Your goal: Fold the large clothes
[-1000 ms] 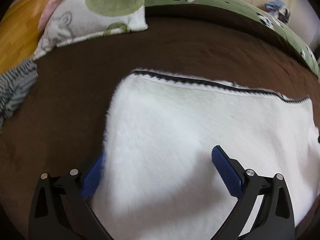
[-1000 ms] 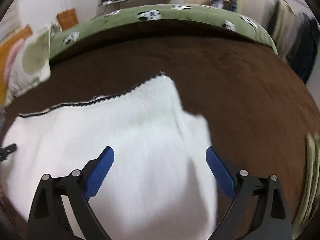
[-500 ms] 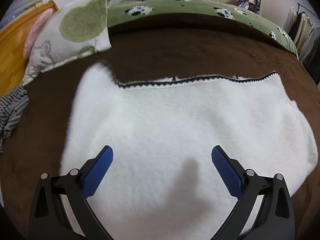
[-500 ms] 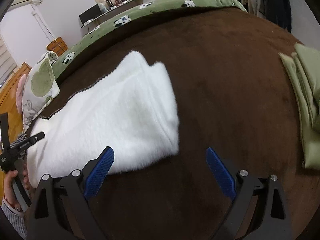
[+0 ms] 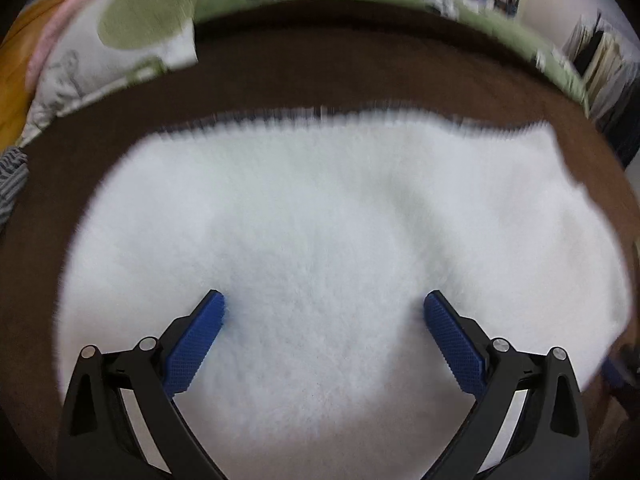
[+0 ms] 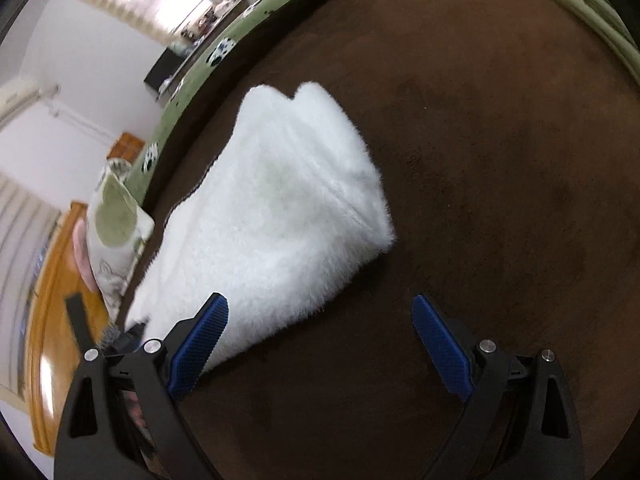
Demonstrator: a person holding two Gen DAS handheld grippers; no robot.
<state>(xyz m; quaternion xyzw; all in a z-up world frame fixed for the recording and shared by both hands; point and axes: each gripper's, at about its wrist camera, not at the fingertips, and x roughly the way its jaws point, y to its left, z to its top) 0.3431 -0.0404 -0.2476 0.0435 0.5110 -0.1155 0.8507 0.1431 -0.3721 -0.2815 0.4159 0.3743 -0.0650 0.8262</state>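
We pull both grippers back from the white fleece garment (image 5: 340,248), and the fold looks settled.

The brown bedspread (image 6: 500,160) carries the garment, which half a second ago showed a black-stitched hem in the left wrist view; now that edge is a blur and the white pile fills more of the frame. Our left gripper (image 5: 324,312) hovers over the garment's near half, jaws wide, gripping nothing. Our right gripper (image 6: 320,316) has swung off past the garment's near corner, jaws wide and empty over bare bedspread. The spotted pillow (image 6: 116,208) sits beyond the garment's far end. We read no writing or labels.
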